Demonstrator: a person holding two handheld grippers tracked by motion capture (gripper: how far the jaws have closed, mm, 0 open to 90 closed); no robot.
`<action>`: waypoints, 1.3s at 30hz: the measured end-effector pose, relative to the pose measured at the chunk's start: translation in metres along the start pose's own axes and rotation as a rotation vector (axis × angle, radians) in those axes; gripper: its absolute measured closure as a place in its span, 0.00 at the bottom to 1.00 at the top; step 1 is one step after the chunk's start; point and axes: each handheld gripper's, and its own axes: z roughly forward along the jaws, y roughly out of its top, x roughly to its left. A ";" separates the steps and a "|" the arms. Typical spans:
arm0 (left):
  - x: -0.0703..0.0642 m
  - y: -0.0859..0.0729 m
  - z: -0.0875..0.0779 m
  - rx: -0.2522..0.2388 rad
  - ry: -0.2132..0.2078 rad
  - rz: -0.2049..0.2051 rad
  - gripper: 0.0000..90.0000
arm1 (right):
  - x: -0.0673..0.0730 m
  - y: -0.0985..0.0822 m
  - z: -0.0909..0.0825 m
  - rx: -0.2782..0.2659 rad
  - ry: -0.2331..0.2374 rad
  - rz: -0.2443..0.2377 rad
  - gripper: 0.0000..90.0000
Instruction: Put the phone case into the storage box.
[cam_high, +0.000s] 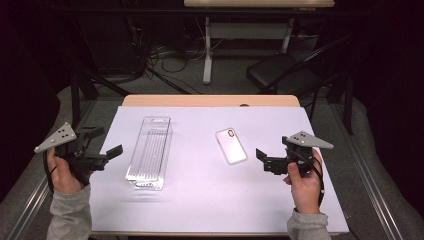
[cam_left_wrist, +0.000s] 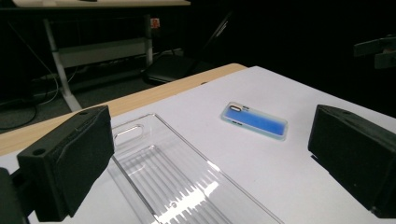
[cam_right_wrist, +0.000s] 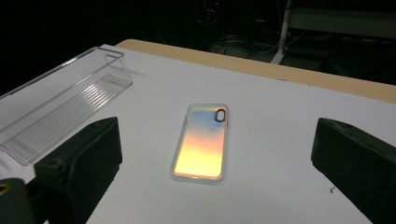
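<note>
- Surface (cam_high: 210, 200): white sheet over a wooden top, a strip of bare wood along the far edge.
- Room beyond is dark: grey floor, a second table's legs, loose cables, a black folding chair (cam_high: 280, 70) at far right.
- Clear plastic tray (cam_high: 149, 152) lies lengthwise left of centre, ribbed floor, hang slot at its far end.
- Phone case (cam_high: 231, 145) lies flat right of centre, well apart from the tray, camera cut-out at the far end.
- Left gripper (cam_high: 102, 150): fingers wide, nothing between them, held above the surface's left edge, just beside the tray.
- Right gripper (cam_high: 265, 159): fingers wide, empty, near the case, facing it.
- Nothing stands between either gripper and the case.
</note>
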 end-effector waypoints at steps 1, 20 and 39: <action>0.000 -0.001 0.002 0.008 -0.001 0.000 0.01 | 0.000 -0.001 0.002 0.008 0.004 0.001 0.02; 0.001 0.019 0.008 0.065 0.005 -0.038 0.01 | -0.011 0.013 0.022 0.065 0.023 0.032 0.02; 0.019 0.036 0.036 0.060 0.004 -0.046 0.01 | -0.023 0.056 0.057 0.195 0.001 0.058 0.05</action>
